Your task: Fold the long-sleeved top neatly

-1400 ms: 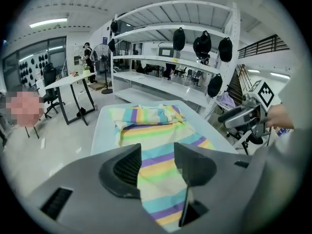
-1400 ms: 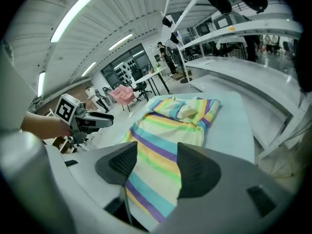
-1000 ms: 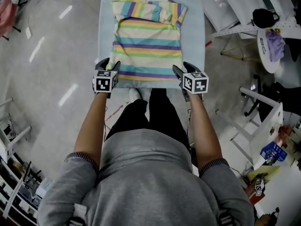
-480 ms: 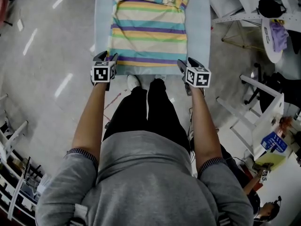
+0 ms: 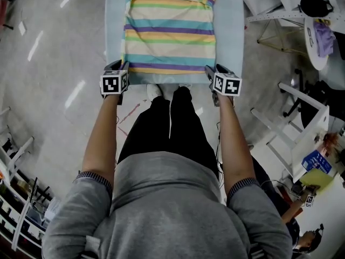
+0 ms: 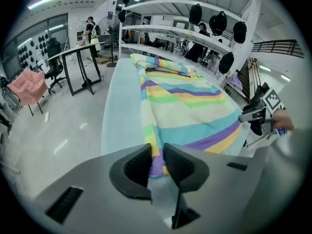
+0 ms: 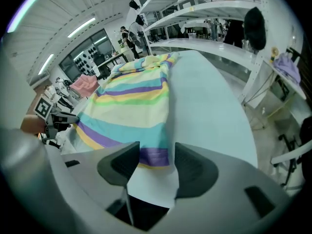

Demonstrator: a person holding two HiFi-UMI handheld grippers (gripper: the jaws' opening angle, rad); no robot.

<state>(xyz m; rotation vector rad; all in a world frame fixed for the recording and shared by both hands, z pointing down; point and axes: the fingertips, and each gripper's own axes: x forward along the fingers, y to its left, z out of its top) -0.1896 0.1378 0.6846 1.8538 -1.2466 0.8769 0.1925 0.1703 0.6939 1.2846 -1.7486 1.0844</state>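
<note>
Glossy grey floor (image 5: 54, 63) spread around a pale blue table (image 5: 229, 42) that ran off the top of the head view. Nearest the camera, at the bottom of that view, were the person's grey sweater (image 5: 167, 209) and black trousers (image 5: 167, 128), with a bare forearm reaching up the frame on either side.

At the table's near edge the left gripper (image 5: 116, 66) sat at the lower left corner of the striped top (image 5: 170, 31). The right gripper (image 5: 212, 70) sat at its lower right corner.

In the left gripper view the jaws had just been closing and stood a narrow slot apart. The purple and yellow hem corner lay in that slot. The cloth there was flat, and the pads did not visibly pinch it.

In the right gripper view the jaws had also just been closing a little, yet they stood wide apart. The purple hem corner lay between them, clear of both pads.

The top lay flat along the middle of the table with its hem toward the person, and its cloth was bunched at the far end.

Farther off, a pink chair (image 6: 27, 89) stood at the left of the left gripper view. White shelving (image 6: 161, 30) hung with black bags (image 6: 218, 22) crossed the top of that view. A purple cloth (image 5: 322, 36) lay on a white round stand at the upper right of the head view.
</note>
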